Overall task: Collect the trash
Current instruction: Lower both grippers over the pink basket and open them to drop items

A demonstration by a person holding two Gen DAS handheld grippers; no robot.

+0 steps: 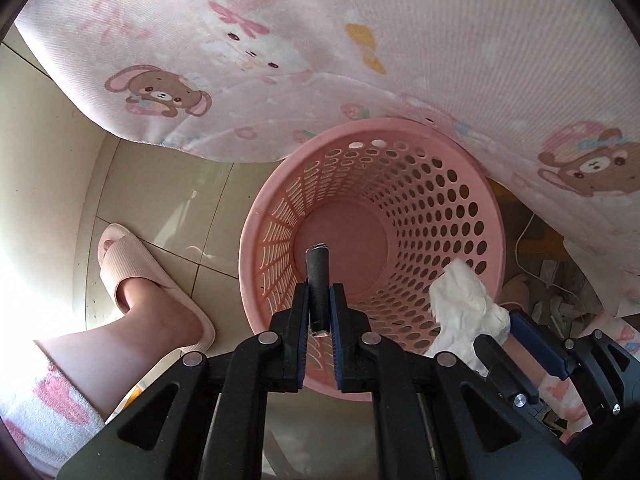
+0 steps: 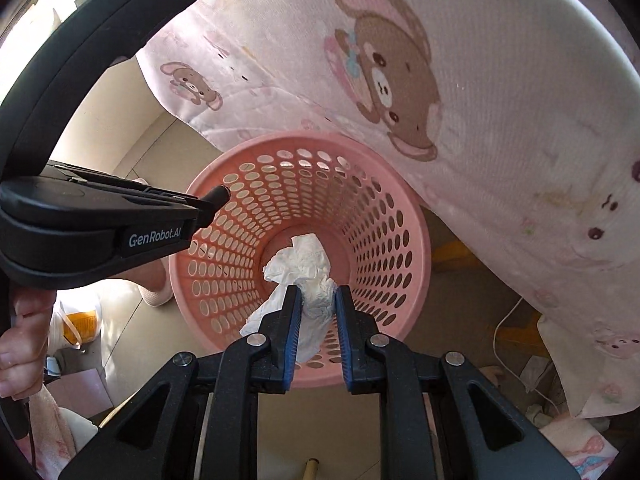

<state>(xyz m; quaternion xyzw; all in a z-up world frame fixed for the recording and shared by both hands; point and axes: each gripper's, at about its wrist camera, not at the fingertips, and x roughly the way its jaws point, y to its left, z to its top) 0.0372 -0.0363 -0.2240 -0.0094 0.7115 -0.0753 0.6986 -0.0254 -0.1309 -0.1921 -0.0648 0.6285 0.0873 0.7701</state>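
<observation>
A pink perforated waste basket (image 1: 460, 216) stands on the floor below both grippers; it also shows in the right wrist view (image 2: 384, 216). My left gripper (image 1: 319, 300) is shut on a dark cylindrical stick (image 1: 317, 276) and holds it over the basket's mouth. My right gripper (image 2: 318, 300) is shut on a crumpled white tissue (image 2: 304, 268), also above the basket. The tissue (image 1: 460, 300) and right gripper show at the right of the left wrist view. The left gripper (image 2: 218, 198) with the stick's tip shows at the left of the right wrist view.
A pink cartoon-print bedsheet (image 1: 360, 52) hangs over the basket's far side. A foot in a pink slipper (image 1: 136, 276) stands left of the basket on the tiled floor (image 1: 160, 192). A white cable (image 2: 508, 344) and clutter lie to the right under the sheet.
</observation>
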